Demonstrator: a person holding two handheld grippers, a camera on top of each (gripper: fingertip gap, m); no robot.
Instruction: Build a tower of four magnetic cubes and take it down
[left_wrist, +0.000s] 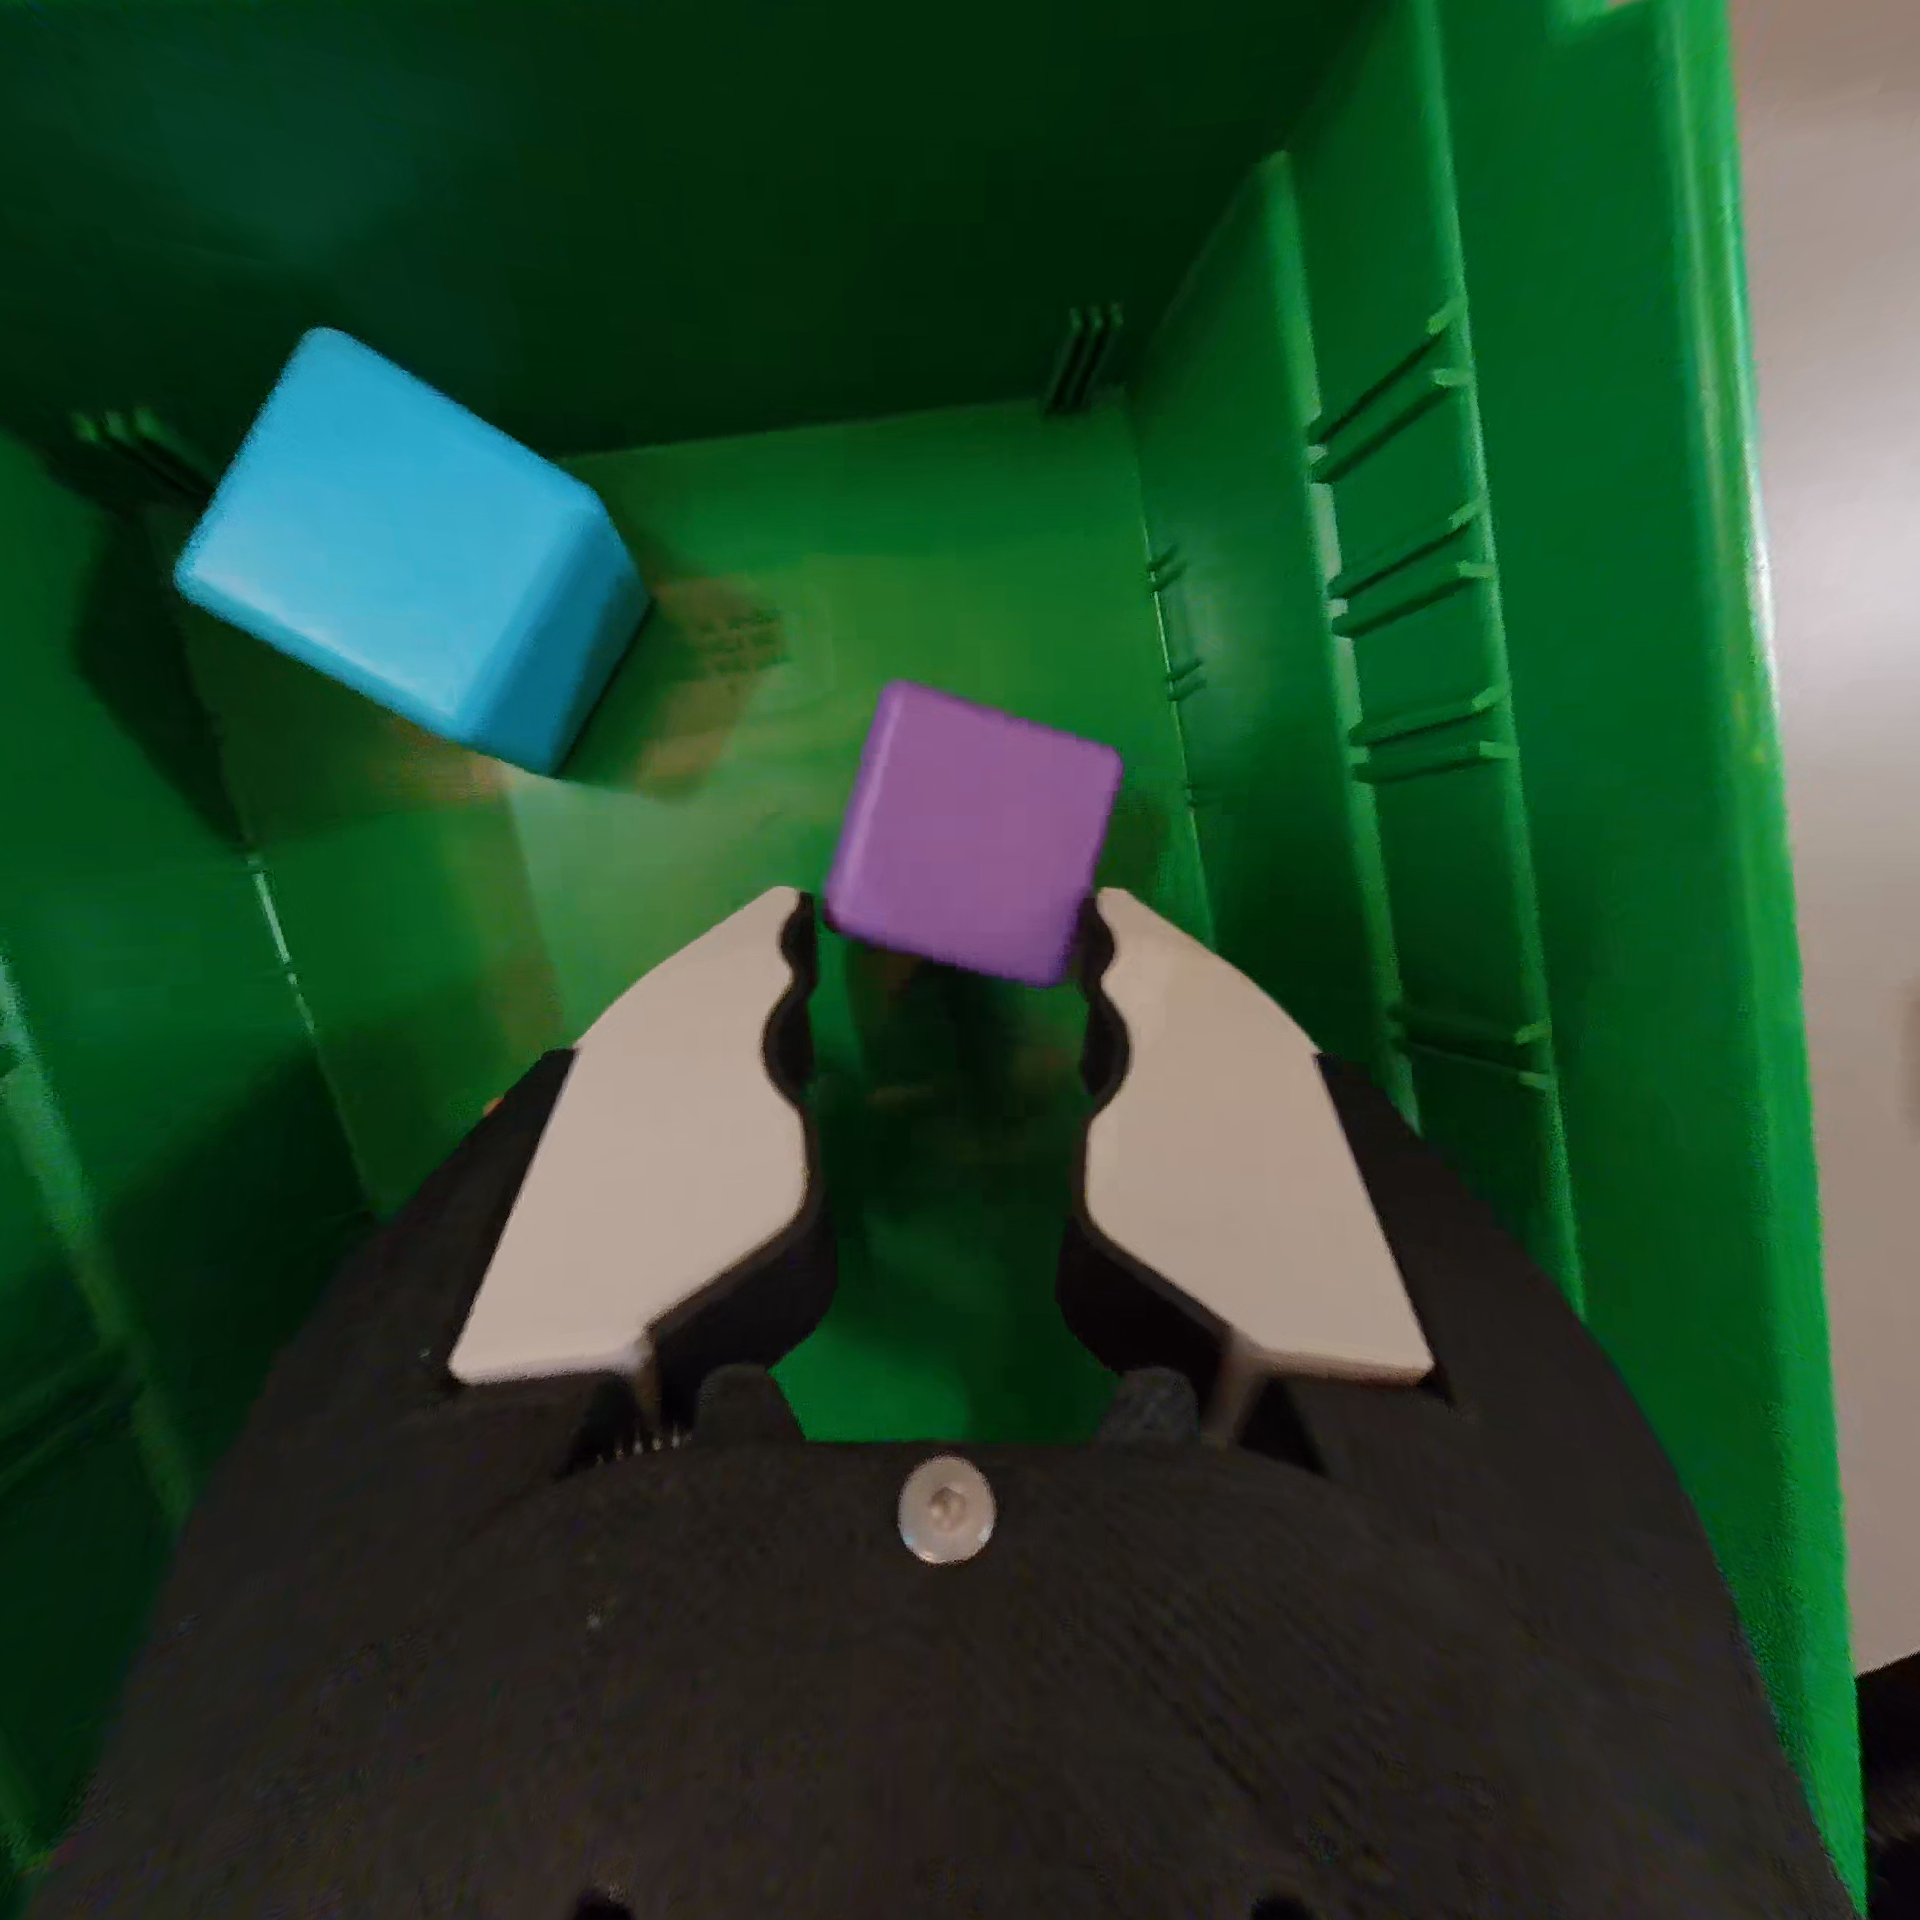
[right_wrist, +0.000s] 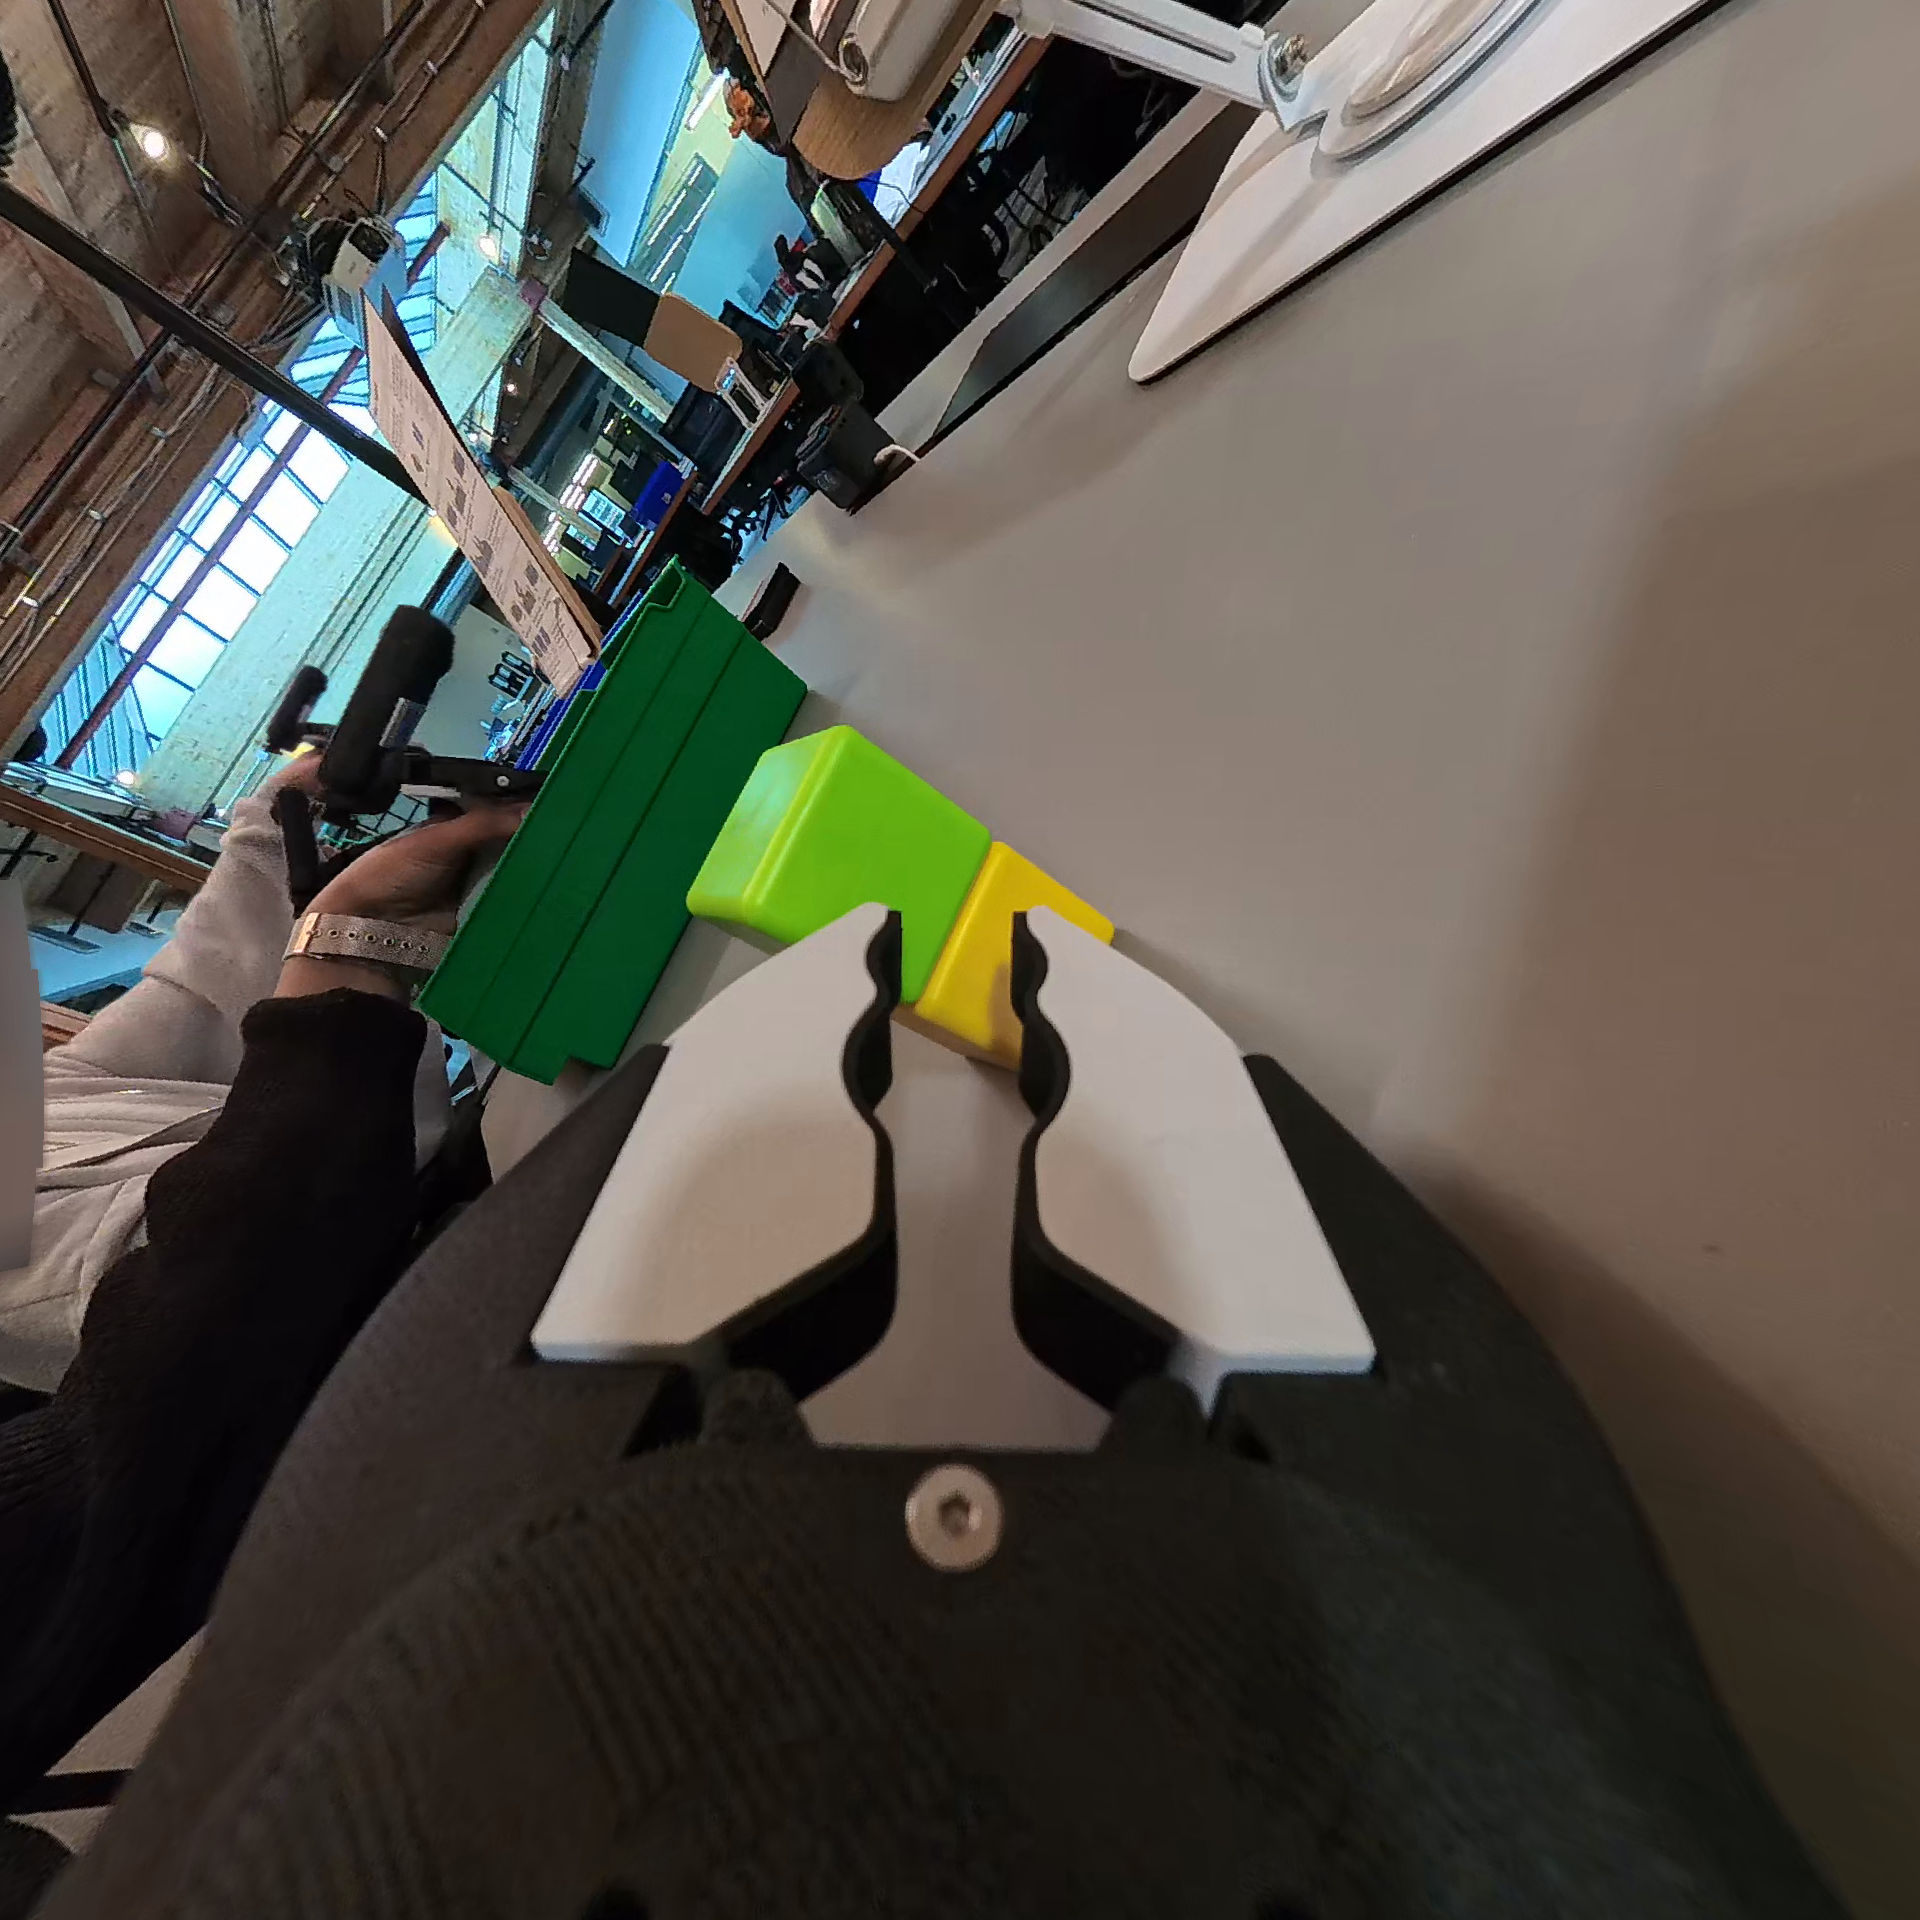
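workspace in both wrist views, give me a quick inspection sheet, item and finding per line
surface: grey table, mostly bare.
things: purple cube and blue cube inside green bin; lime block touching yellow block on the table beside the bin.
clutter: white pad at the far edge.
grippers: left gripper open, fingertips either side of the purple cube; right gripper open, at the yellow block.
cables: nothing seen.
surroundings: person's sleeve, windows, desks behind.
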